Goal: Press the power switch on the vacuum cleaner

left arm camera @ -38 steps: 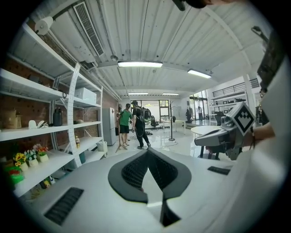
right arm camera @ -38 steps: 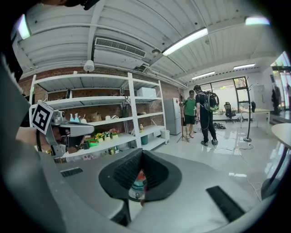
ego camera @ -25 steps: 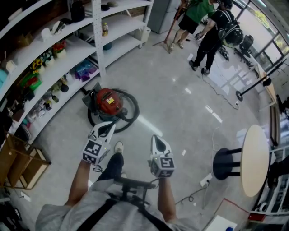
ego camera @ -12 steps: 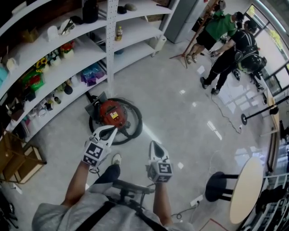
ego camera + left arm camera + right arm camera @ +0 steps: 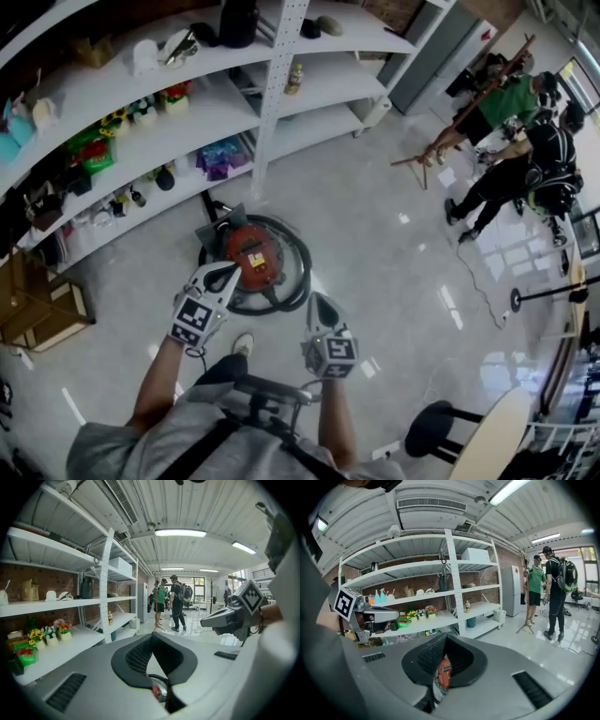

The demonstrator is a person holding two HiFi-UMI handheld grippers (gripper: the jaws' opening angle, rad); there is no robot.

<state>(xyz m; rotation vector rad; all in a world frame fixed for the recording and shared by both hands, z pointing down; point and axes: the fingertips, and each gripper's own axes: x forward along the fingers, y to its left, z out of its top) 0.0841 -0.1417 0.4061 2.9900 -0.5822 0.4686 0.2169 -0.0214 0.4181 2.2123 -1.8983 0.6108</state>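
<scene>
A red vacuum cleaner (image 5: 251, 255) sits on the grey floor in front of the white shelves, ringed by its black hose (image 5: 298, 272). In the head view my left gripper (image 5: 230, 270) is held out with its tip over the near left edge of the vacuum, jaws shut and nothing held. My right gripper (image 5: 318, 300) is also shut and empty, hovering over bare floor just right of the hose. A sliver of the red vacuum (image 5: 154, 692) shows through the slit of the left gripper (image 5: 157, 674). The vacuum's red body (image 5: 442, 672) shows the same way behind the right gripper (image 5: 440, 665).
Long white shelves (image 5: 141, 141) full of small items run along the left, with an upright post (image 5: 272, 103) just behind the vacuum. A cardboard box (image 5: 37, 305) is at the left, a black stool (image 5: 433, 429) and round table (image 5: 487, 450) at the lower right. Two people (image 5: 511, 141) stand far right.
The person has stepped forward, so the vacuum has come from well ahead to right under the left gripper's tip. Both grippers stay shut, held out the same way.
</scene>
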